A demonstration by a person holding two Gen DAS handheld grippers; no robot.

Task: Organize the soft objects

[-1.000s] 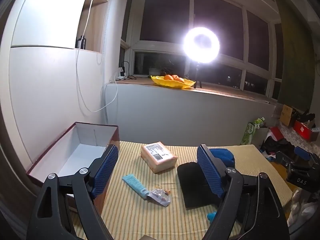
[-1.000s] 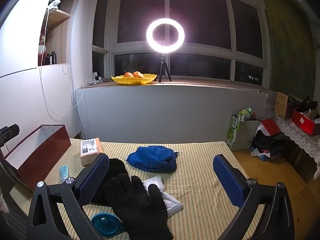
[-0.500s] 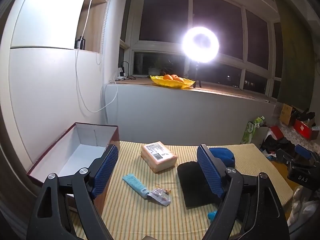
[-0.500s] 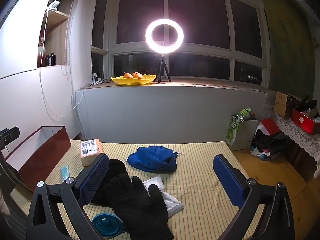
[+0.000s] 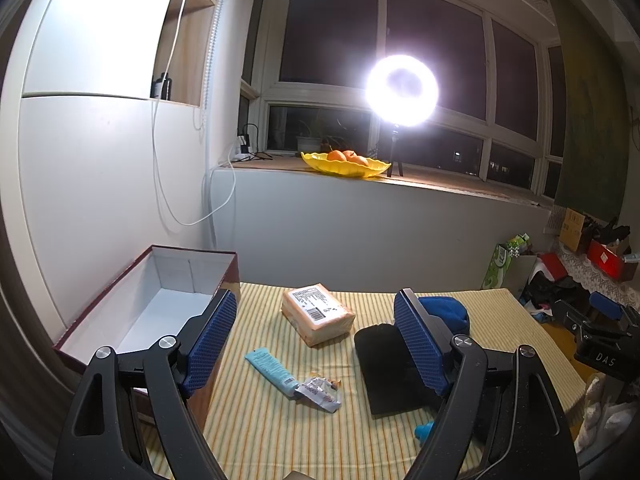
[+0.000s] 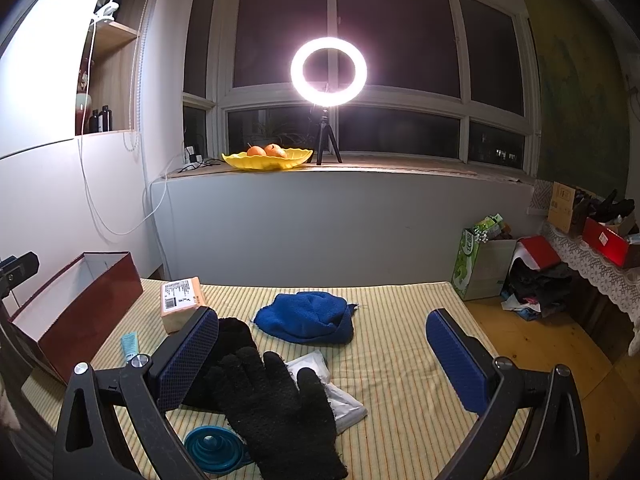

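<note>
Almost nothing has changed in the last second. Both grippers hover above the table as before, and every object lies where it lay. So I judge that no soft object has been picked yet; the sorting is only at its beginning.

The left gripper has its jaws wide apart and holds nothing. The right gripper is the same, jaws apart and empty.

The soft things are these. A black glove lies just below the right gripper, at about 6 o'clock in its view, with the fingers pointing away. A second black glove lies partly under it, at 9 o'clock, behind the left finger. A blue knitted hat lies further away, at 12 o'clock, apart from the gloves. The open red box stands at the left edge, at 9 o'clock in the left view, and its inside looks empty. I think it is the place for the soft things.

Other small things are on the table, which has a yellow striped cloth: a wrapped parcel, a light blue tube, a crumpled wrapper, a white plastic packet partly under the glove, and a blue folding funnel.

Behind, a ring light shines on the window sill beside a yellow fruit dish. The windows are dark. At 3 o'clock there are cartons and clothes on the floor.
</note>
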